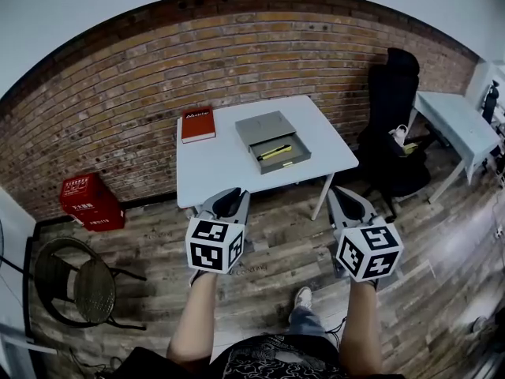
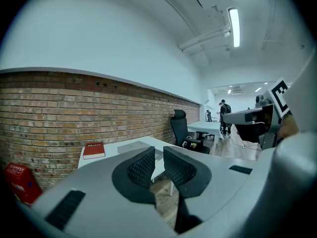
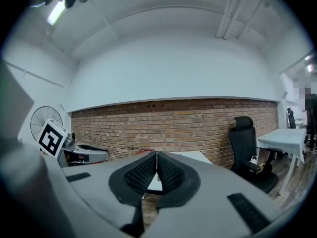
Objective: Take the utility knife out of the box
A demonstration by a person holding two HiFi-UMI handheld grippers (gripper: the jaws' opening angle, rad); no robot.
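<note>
In the head view a grey box (image 1: 267,129) lies open on the white table (image 1: 217,172), and the yellow-and-black utility knife (image 1: 274,152) rests in its tray. Both grippers hover over the floor in front of the table, well short of the box. My left gripper (image 1: 233,197) (image 2: 158,150) has its jaws nearly together, a thin slit between the tips and nothing in it. The tips of my right gripper (image 1: 341,195) (image 3: 157,153) touch, empty. In the left gripper view the box (image 2: 130,145) shows small beyond the jaws.
A red book (image 1: 198,124) lies on the table left of the box. A red crate (image 1: 91,201) and a round black chair (image 1: 75,287) stand at the left, and a black office chair (image 1: 394,125) and a second white table (image 1: 458,121) at the right. The floor is wooden.
</note>
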